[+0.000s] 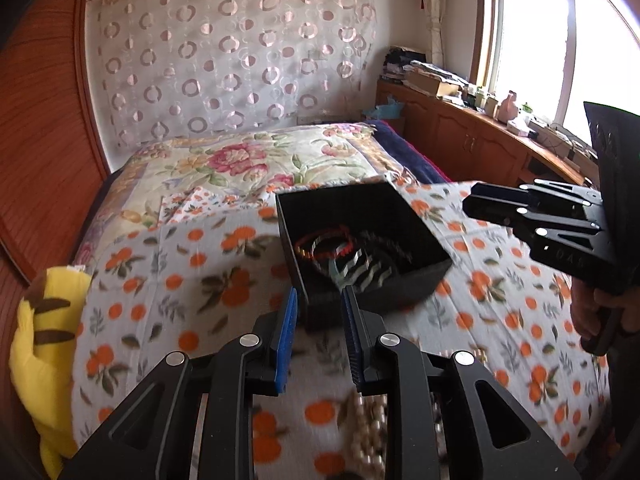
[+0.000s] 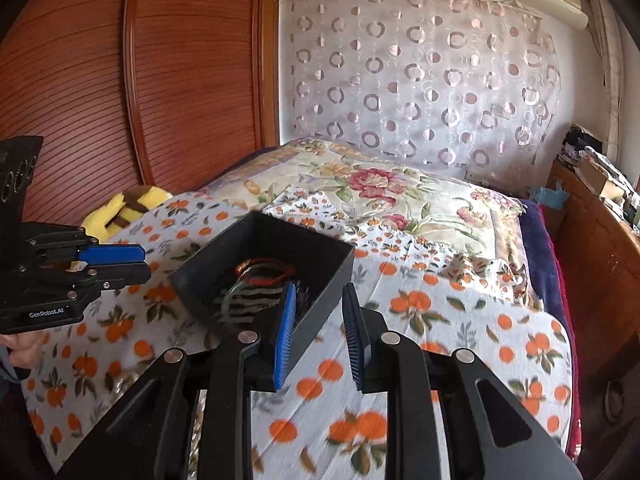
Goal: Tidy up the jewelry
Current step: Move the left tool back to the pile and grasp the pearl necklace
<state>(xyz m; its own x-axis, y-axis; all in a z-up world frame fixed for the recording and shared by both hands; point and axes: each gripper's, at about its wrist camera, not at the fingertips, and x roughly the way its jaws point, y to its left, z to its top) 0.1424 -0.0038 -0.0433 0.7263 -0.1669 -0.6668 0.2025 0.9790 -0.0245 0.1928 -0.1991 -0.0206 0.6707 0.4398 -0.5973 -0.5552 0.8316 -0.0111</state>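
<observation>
A black open box sits on the orange-print bedspread. Inside it lie a red bracelet, a dark beaded chain and a greenish bangle. My left gripper hovers just before the box's near corner, its jaws a little apart with nothing between them. Blurred pale beads lie on the bedspread under it. My right gripper hangs over the box's near right wall, its blue pads apart and gripping nothing.
A yellow plush toy lies at the bed's left edge by the wooden wardrobe. A floral quilt covers the far bed. A cluttered wooden cabinet runs under the window. A hand holds the right gripper.
</observation>
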